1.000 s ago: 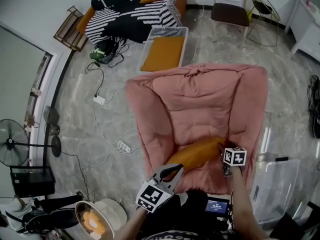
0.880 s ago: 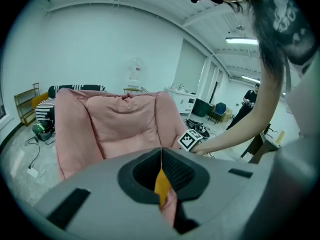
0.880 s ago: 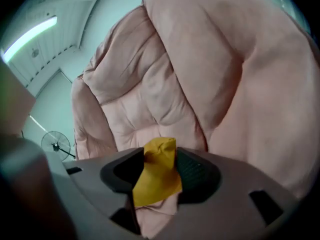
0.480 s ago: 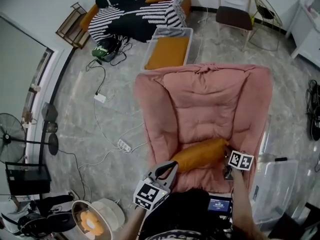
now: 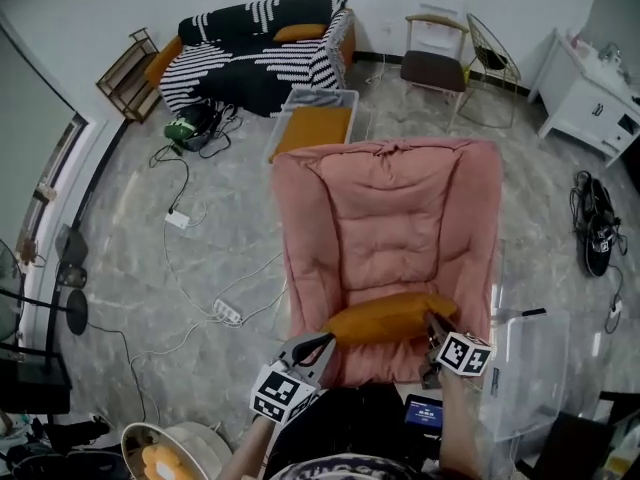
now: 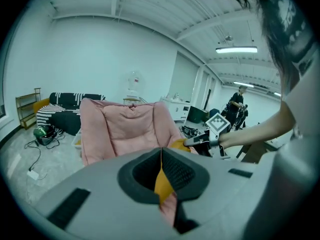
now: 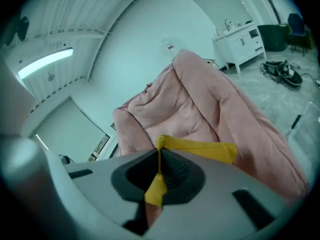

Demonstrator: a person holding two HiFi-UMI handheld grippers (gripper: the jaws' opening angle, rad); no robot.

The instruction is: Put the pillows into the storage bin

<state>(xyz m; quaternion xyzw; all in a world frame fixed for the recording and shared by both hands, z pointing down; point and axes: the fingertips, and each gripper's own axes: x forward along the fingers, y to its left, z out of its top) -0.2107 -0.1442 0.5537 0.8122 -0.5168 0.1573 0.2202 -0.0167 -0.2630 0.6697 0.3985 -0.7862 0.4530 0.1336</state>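
An orange pillow lies across the seat of a pink lounge chair. My left gripper is shut on the pillow's left end; in the left gripper view orange fabric is pinched between the jaws of that gripper. My right gripper has the pillow's right end, its jaws closing with yellow-orange cloth pressed between the pads of the gripper. A clear storage bin stands on the floor beyond the chair, with another orange pillow in it.
A second clear bin sits right of the chair. A striped sofa with an orange cushion stands at the back, beside a chair. Cables and a power strip lie on the floor at left, shoes at right.
The right gripper has come onto the pillow's right end and closed on it. The left gripper keeps its hold on the left end. The head view has shifted.
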